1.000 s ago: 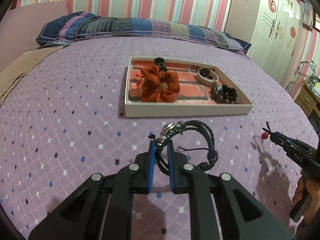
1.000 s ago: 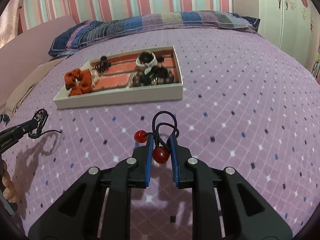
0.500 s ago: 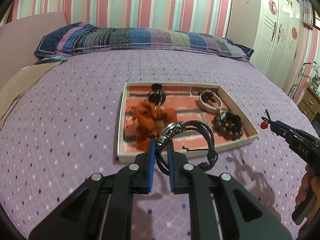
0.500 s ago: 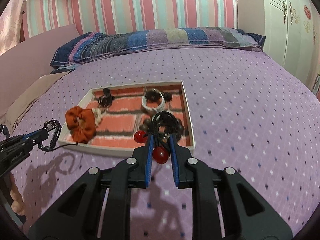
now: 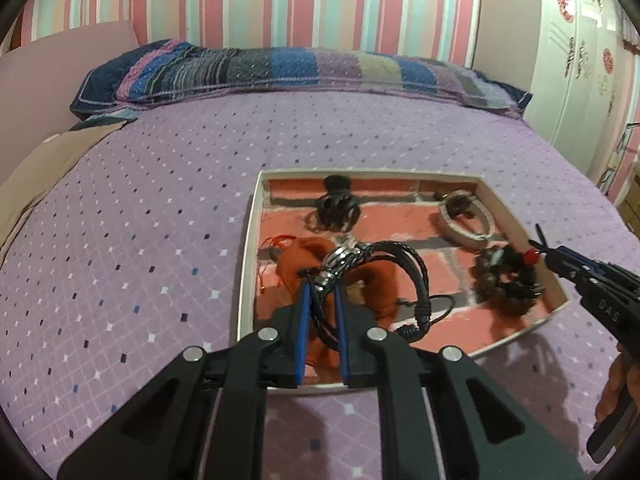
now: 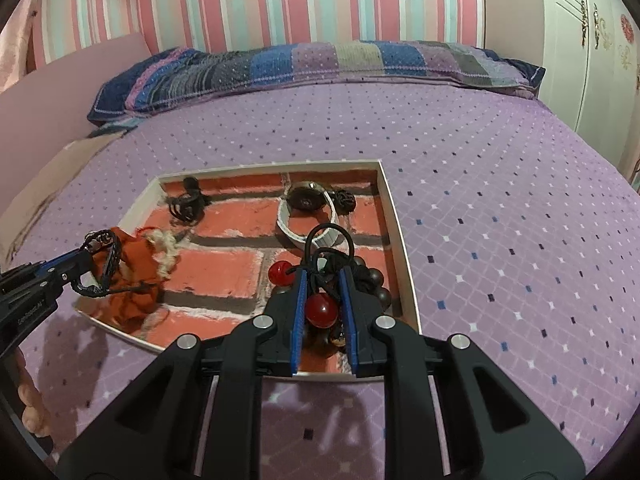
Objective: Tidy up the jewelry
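A bed (image 5: 160, 208) covered by a purple diamond-patterned spread is seen beneath a striped wall, with a striped pillow (image 5: 280, 68) at its head. On the spread a shallow white tray (image 5: 246, 264) with a brick-print floor is laid, already holding an orange scrunchie (image 6: 136, 276), a white bangle (image 5: 466, 222) and a dark bead bracelet (image 5: 506, 280). Over the tray's near left corner a black braided leather bracelet (image 5: 404, 268) is pinched by the left hand-held gripper (image 5: 322, 308); it is judged light, limp and best held across its cords. A black hair tie with red beads (image 6: 320, 308) is pinched by the right hand-held gripper (image 6: 322, 304) above the tray's near right corner; its smooth beads are judged slippery, so the elastic is the surer hold.
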A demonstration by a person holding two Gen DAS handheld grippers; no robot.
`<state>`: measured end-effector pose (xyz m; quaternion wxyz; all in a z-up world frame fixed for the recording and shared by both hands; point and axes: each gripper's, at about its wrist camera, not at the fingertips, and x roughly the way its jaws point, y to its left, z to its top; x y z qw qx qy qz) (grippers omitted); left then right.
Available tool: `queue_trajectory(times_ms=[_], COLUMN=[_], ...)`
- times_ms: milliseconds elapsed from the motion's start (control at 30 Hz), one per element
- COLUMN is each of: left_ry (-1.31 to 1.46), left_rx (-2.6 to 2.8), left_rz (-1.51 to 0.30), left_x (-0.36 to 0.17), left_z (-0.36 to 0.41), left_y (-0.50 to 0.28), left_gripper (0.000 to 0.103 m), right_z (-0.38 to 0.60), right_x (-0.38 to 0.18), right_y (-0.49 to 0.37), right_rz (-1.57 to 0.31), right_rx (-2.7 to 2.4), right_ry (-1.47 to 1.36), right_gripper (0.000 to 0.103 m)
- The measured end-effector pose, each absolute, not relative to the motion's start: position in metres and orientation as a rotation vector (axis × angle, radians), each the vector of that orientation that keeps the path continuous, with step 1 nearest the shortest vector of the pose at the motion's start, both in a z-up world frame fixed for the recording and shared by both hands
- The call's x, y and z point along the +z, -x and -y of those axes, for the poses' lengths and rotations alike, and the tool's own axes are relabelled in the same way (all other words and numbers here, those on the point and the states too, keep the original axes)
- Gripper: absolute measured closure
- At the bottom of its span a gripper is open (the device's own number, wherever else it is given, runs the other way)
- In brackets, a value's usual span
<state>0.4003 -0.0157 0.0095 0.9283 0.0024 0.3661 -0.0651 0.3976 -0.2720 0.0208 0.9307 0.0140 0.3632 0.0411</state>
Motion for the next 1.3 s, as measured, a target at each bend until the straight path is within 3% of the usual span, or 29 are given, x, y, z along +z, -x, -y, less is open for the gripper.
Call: queue_trajectory(times_ms=[667,800,833,933,1100,1167,1300], left_ry=[0.008,0.023,0.022,0.011,0.011,0.015,0.032], left_rx=[-0.117,-0.133,-0.136,-0.128,-0.139,-0.131,-0.111], left_rz=[-0.81,-0.804,-0.8,-0.765,-0.717,-0.699,-0.668], left_x=[-0.022,-0.015,-0.012,-0.001,0.025,0.035,0.052], left_z=[0.006,0.002,0.001,-0.001,-0.006,-0.01,-0.019], left_y=[-0.405,-0.396,-0.392,-0.378,-0.351,-0.336,-0.304], left_gripper=[0.089,0.089,0.086,0.049,0.043,0.027,0.018], right_z=[0.266,0.265,0.266,0.266,0.27,0.272,0.272], right_x=[-0.018,-0.015,-0.014,-0.007,0.014,0.026,0.049], right_y=[-0.404,-0.399,-0.397,-0.39,-0.367,-0.351,-0.313], right_rz=[-0.816,-0.814,-0.814,-0.805,-0.768,-0.748,-0.698], right_rx=[0.089,0.093,0.096,0.109,0.117,0.118,0.107], right_ry=[0.009,0.005,0.0,-0.003,-0.011,-0.019,-0.009], right_gripper=[0.083,0.064,0.062,0.051,0.03,0.02,0.004])
